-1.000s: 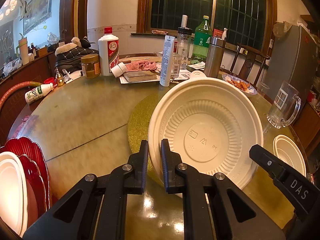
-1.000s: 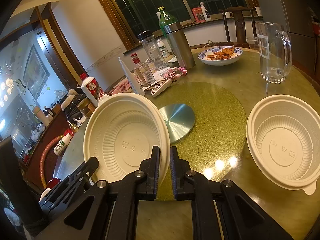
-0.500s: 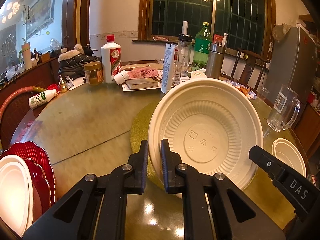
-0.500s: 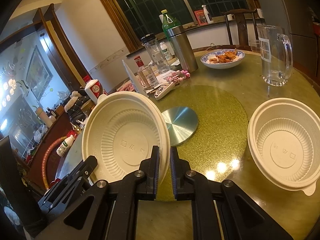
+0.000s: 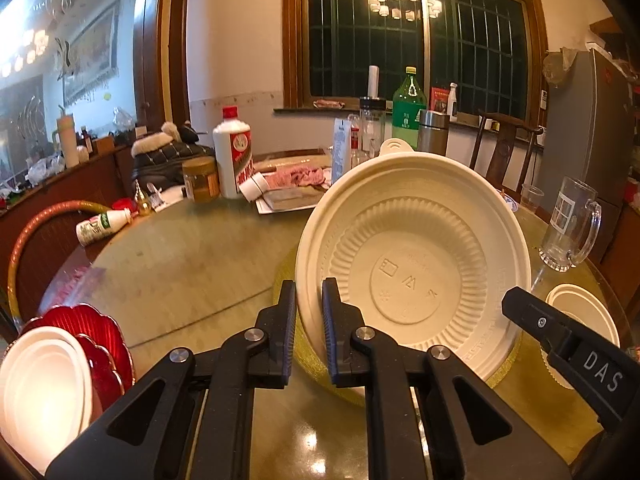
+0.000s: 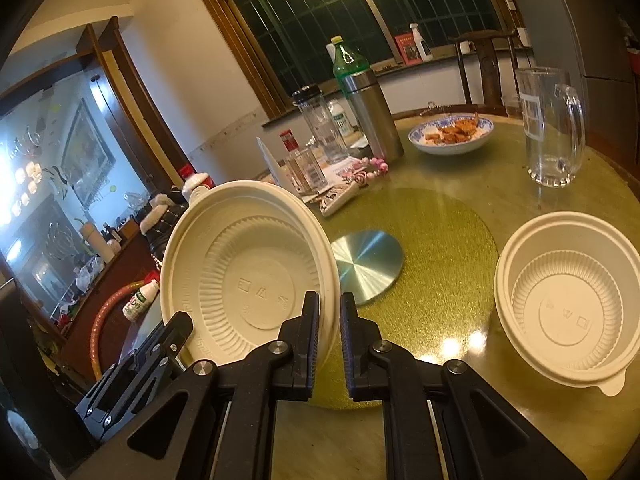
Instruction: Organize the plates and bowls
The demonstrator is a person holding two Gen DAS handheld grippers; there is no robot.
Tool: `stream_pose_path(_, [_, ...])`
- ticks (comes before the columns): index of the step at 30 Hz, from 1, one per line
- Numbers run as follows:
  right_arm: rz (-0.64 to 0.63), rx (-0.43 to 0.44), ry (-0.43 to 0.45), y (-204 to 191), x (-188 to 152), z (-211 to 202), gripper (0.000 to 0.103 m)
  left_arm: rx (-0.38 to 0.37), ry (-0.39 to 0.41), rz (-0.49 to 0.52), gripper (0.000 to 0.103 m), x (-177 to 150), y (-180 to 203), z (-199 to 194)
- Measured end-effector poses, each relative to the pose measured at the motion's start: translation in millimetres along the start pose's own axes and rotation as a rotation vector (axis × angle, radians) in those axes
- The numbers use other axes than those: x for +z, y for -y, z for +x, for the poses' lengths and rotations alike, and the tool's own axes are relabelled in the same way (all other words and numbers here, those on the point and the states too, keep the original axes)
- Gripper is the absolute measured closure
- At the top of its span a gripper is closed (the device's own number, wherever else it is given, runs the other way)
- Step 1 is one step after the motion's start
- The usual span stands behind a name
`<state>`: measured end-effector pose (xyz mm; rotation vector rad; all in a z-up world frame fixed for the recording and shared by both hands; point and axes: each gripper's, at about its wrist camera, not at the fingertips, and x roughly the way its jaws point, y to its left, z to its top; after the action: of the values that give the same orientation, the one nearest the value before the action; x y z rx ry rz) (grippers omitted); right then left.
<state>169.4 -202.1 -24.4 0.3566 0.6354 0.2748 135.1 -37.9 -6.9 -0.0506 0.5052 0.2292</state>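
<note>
Both views have tilted upward; left gripper point(image 5: 309, 320) and right gripper point(image 6: 329, 334) pinch cream bowl point(image 5: 416, 264) above glossy table point(image 5: 192, 264).

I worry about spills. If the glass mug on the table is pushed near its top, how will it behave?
The glass mug stands upright and is tall for its base, so a high push would probably tip it rather than slide it. It looks thick-walled, so likely heavy for its size. The glossy table may let it slide if pushed low.
</note>
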Motion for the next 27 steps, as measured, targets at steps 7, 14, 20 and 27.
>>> stream_pose_path(7, [-0.010,0.031,0.000,-5,1,-5,0.093,0.023,-0.002,0.002,0.092,2,-7,-10])
stream_pose_path(14, [-0.066,0.064,-0.025,-30,-2,-9,0.093,0.061,-0.002,-0.030,0.092,4,-29,-27])
stream_pose_path(20, [-0.089,0.075,-0.024,-49,-8,-25,0.093,0.060,0.011,-0.044,0.092,5,-46,-51])
stream_pose_path(27, [-0.140,0.077,0.007,-81,-14,-63,0.093,0.030,0.033,-0.087,0.091,3,-73,-81])
